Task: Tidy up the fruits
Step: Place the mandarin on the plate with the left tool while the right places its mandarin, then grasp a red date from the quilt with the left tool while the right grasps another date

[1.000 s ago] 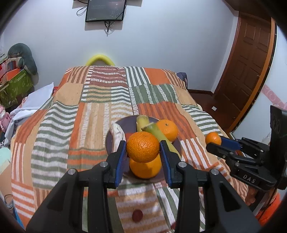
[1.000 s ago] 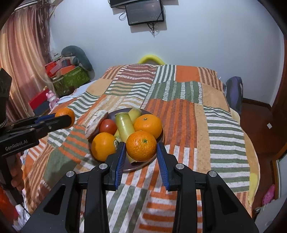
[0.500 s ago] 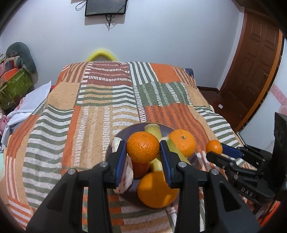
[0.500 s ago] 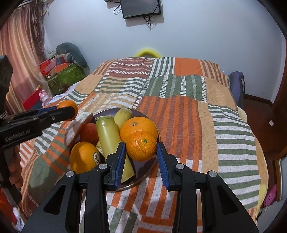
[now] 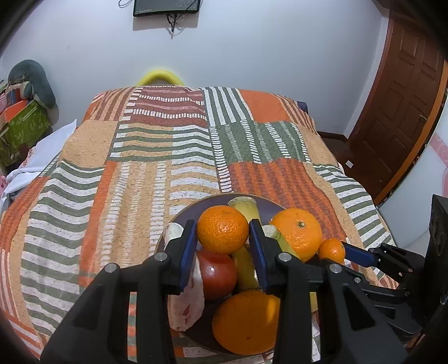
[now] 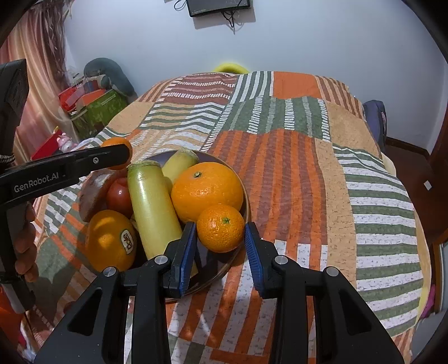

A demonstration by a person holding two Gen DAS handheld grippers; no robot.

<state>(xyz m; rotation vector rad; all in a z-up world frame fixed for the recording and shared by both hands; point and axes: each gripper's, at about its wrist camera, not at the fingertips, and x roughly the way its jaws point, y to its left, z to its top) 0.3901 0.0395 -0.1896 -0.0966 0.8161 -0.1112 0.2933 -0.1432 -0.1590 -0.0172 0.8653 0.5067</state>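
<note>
**Two mandarins held over a full plate on the bed**

The left gripper [image 5: 222, 246] is closed on a mandarin [image 5: 222, 229], its blue pads pressed against both sides of the fruit. In the left wrist view this mandarin hangs above the left half of the dark plate [image 5: 270, 203], over a red tomato [image 5: 218, 273] and a pale wrapped piece [image 5: 186, 305] at the plate's left rim.

The right gripper [image 6: 221, 246] is likewise clamped on a second mandarin [image 6: 220, 228], green stem spot facing up. In the right wrist view it sits at the near right edge of the plate [image 6: 215, 275], just in front of a large orange [image 6: 206, 190]; whether it touches the plate I cannot tell.

The plate lies on the near part of a bed covered with a striped patchwork quilt [image 6: 308, 173] in orange, green and white. In it are also a long pale-green fruit [image 6: 152, 207] lying from near to far, a smaller yellow-green one [image 6: 179, 161] behind it, and an orange with a Dole sticker [image 6: 110, 240] at the near left.

A hand [image 6: 26, 240] grips the left gripper's handle at the left edge of the right wrist view. On the far wall hangs a dark screen [image 5: 166, 7]; a brown door [image 5: 403, 92] stands to the right.
</note>
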